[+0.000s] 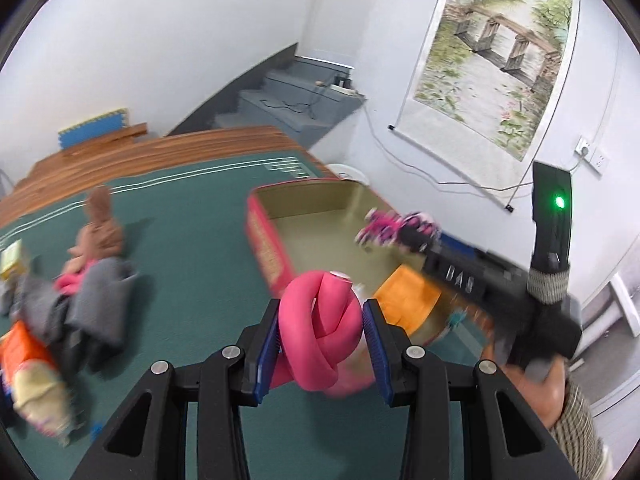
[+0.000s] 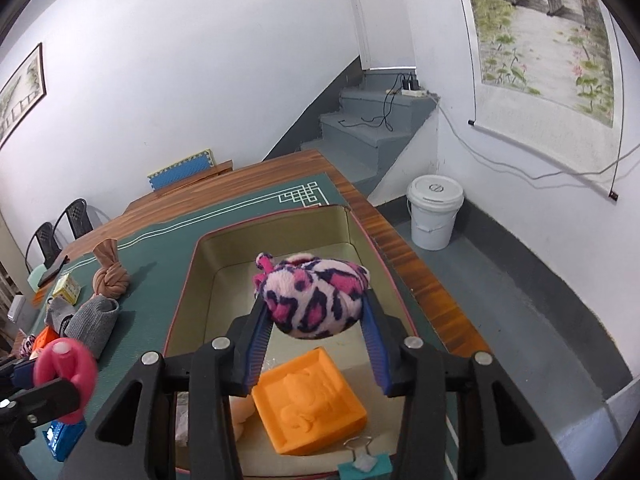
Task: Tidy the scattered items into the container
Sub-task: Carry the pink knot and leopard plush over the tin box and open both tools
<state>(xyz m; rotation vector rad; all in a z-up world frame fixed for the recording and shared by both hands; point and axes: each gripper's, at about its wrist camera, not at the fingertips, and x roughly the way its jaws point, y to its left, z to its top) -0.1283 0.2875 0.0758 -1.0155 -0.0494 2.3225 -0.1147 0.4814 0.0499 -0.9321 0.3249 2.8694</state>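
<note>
White walls and a grey staircase are framing a wooden table (image 2: 404,256) that is wearing a green mat (image 2: 160,240), with a hanging scroll painting (image 1: 500,52) to the right and a white bucket (image 2: 434,216) standing on the floor below it. I am seeing the tin container (image 2: 192,276), red outside and gold inside, lying open on the mat toward the table's right edge. It is already holding an orange moulded block (image 2: 308,404) at its near end, with a pale peach lump (image 2: 242,412) just left of the block. At the near rim a teal binder clip (image 2: 362,462) is showing; whether it is inside I cannot tell. My right gripper (image 2: 316,312) is hanging over the container's middle with its pads either side of a pink leopard-print plush (image 2: 316,296); whether they are pressing on it I cannot tell. My left gripper (image 1: 320,332) is clamping narrowly on a knotted pink foam tube (image 1: 320,328) just short of the container's near left corner. Left on the mat, outside the container, a knotted brown stocking (image 2: 110,276), a grey sock (image 2: 94,320) and a small yellow box (image 2: 68,288) are lying scattered.
</note>
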